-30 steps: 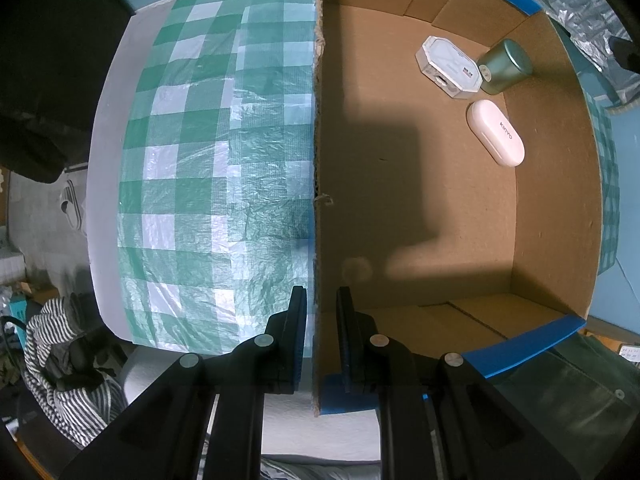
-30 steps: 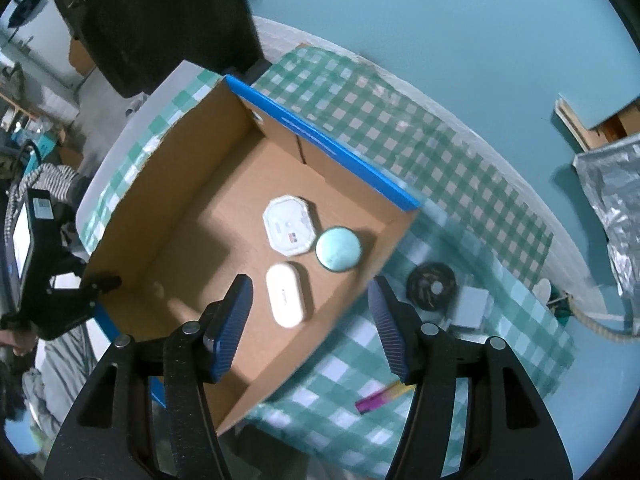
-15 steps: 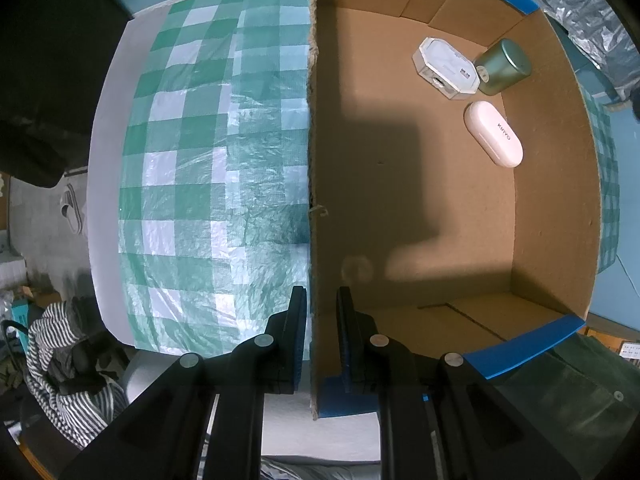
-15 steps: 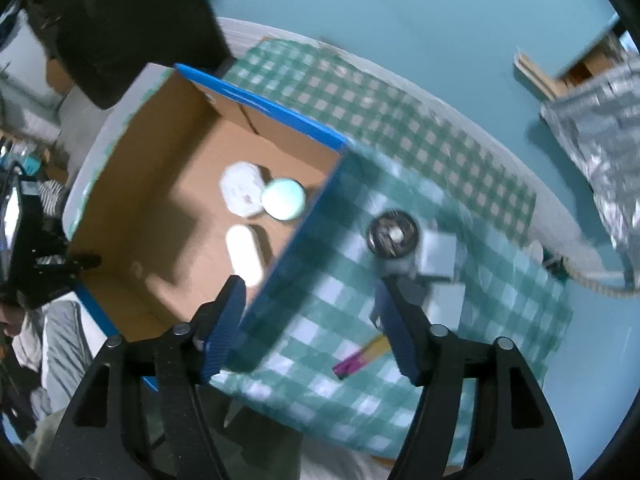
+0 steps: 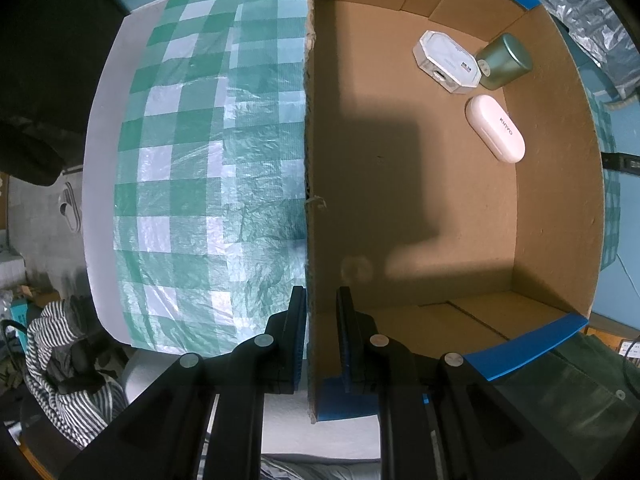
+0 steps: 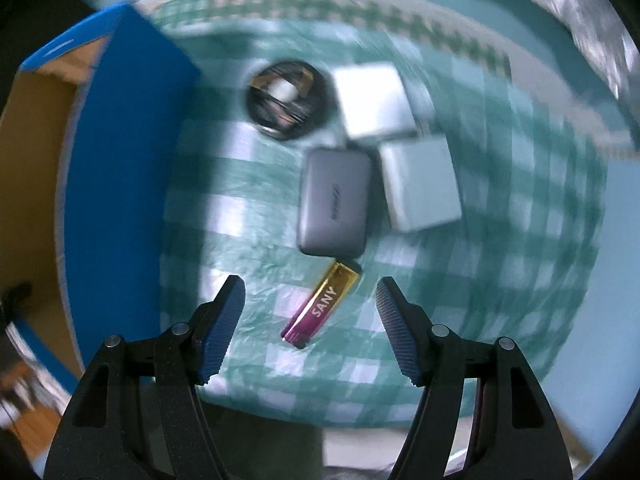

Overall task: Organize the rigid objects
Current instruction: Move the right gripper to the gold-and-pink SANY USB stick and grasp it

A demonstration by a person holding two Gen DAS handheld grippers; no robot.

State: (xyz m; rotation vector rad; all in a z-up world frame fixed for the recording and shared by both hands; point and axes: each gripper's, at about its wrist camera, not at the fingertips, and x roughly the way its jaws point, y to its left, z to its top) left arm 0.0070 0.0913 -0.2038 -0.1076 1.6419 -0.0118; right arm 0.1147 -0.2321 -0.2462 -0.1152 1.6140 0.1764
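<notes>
Cardboard box (image 5: 440, 200): wall pinched in the left gripper (image 5: 322, 332), fingers narrow.
Right gripper (image 6: 310, 312): jaws wide, nothing held, above the gold-purple stick (image 6: 322, 306).
Location: stick lies on the checked cloth (image 6: 248, 240), beside the box.
Handling: likely light, stiff, glossy, so slippery; grasp across its long sides mid-length.
Obstruction: grey case (image 6: 334, 202) touches the gold end; two white blocks and a round black item sit beyond.

From the left wrist we look straight down, close above the cardboard box (image 5: 440, 200), its wall (image 5: 310, 160) splitting our view from the checked cloth (image 5: 208, 160). From the right wrist we also face straight down, near the cloth (image 6: 240, 240) outside the box. Both views share the box (image 6: 116, 160) and the cloth; our right view is motion-blurred.
</notes>
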